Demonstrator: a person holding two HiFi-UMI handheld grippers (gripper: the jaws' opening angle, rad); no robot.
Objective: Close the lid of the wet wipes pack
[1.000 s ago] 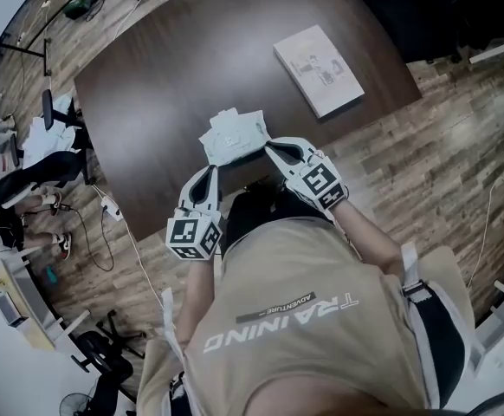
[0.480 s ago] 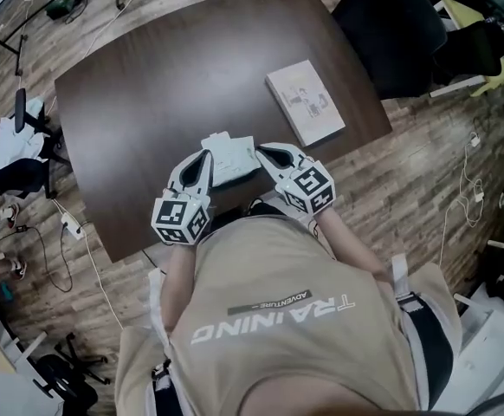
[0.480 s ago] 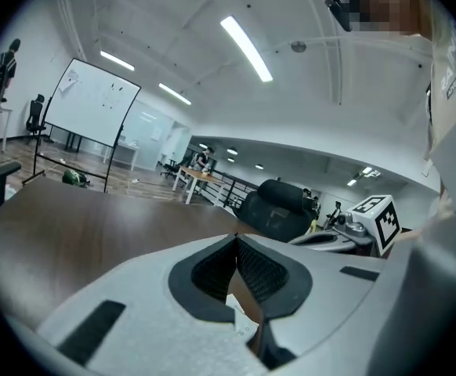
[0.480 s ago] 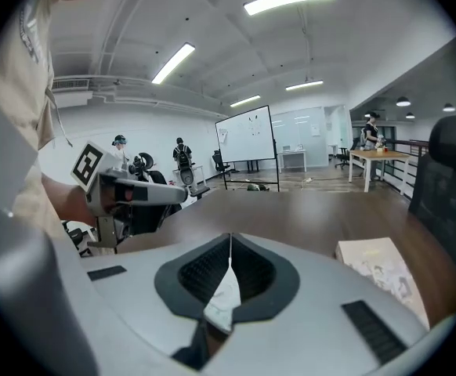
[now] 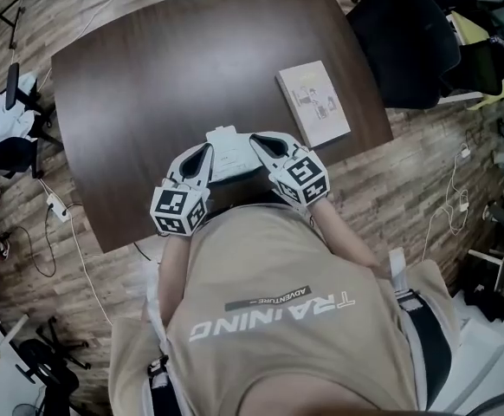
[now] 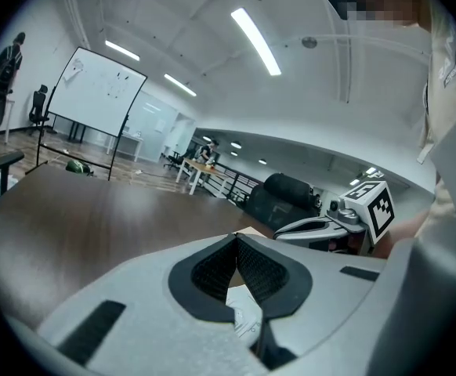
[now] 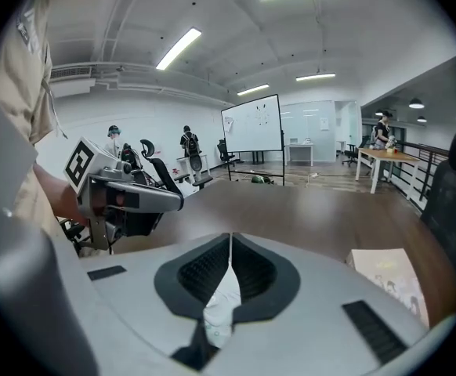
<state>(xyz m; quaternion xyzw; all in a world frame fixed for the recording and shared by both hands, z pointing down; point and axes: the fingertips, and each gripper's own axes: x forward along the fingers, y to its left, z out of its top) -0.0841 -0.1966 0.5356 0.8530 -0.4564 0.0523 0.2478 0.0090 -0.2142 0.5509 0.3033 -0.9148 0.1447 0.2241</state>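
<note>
Running left-right, wipes pack (image 5: 231, 155) long axis

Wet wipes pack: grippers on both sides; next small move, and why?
Probably swing the left gripper above the wet wipes pack while the right gripper holds its edge: both are shut at its sides, so neither can press it closed.

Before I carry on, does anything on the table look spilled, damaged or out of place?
Nothing stands out. The left claw and right claw pinch the wet wipes pack; the book lies flat, merely angled.
</note>
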